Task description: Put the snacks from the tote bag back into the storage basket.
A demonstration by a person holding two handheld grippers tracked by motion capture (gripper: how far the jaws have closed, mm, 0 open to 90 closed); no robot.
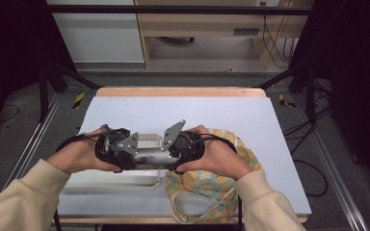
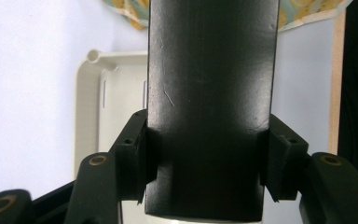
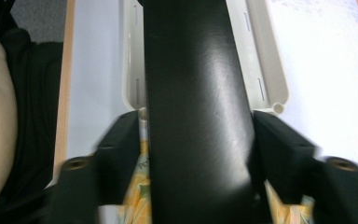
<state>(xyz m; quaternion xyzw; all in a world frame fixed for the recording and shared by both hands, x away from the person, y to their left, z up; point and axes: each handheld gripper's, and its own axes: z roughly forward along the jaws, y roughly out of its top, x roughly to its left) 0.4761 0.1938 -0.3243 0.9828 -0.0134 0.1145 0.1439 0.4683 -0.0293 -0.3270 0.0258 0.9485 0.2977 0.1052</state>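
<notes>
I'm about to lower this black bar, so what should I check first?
1. Left gripper pads press on the black bar: ok.
2. Right gripper grips the bar's other end: cannot tell, its jaws are blurred.
3. Bar is above the white tray: ok.
4. Patterned cloth bag lies off the tray: cannot tell.

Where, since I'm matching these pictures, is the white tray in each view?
High view: tray at the near edge, below the hands.
Left gripper view: tray left of the black bar.
Right gripper view: tray at the top, behind the bar.
Shared landmark: patterned cloth at the tray's end.
</notes>
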